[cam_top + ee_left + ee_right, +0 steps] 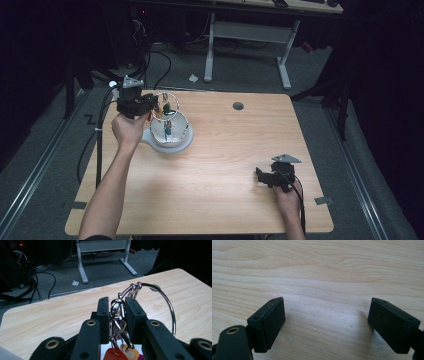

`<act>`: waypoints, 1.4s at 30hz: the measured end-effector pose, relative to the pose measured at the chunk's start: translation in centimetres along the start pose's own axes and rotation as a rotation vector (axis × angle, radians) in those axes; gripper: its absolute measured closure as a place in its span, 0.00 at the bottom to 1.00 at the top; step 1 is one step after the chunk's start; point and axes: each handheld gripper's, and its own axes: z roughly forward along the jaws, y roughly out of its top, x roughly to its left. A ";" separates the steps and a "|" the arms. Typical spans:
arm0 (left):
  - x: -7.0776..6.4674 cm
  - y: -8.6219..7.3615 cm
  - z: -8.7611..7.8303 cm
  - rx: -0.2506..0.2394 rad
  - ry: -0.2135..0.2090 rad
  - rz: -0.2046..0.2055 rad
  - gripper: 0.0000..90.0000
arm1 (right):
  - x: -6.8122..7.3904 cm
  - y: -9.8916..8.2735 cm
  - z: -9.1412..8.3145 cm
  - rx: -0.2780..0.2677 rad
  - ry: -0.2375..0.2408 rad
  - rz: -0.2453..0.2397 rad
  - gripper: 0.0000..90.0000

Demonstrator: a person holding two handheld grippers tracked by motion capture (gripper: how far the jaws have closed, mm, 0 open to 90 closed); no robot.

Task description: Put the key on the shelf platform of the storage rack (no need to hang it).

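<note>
The right gripper (327,322) hangs close over the wooden table (322,272), its two black jaws spread wide apart with bare tabletop between them. Nothing sits between the pads (273,320). Pale grain runs across the table beyond the jaws, and soft shadows lie beneath each pad.

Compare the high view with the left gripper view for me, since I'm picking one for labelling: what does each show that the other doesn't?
High view alone: the white dish under the hanging clips, the right gripper resting open near the table's right edge, and both forearms.

Left gripper view alone: close up, the pads shut on the metal clips, with orange tags hanging below.

Both: the left gripper, the big wire ring, the wooden table, and the white desk legs on the floor beyond.
</note>
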 end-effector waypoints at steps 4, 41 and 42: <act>-0.2 0.0 0.2 -0.004 0.002 0.004 0.83 | 0.0 0.0 0.0 0.000 0.000 0.001 0.16; -1.3 -3.1 2.7 0.067 0.004 0.032 0.83 | 0.0 0.0 0.0 0.000 0.000 0.000 0.16; -1.3 -3.1 2.7 0.067 0.004 0.032 0.83 | 0.0 0.0 0.0 0.000 0.000 0.000 0.16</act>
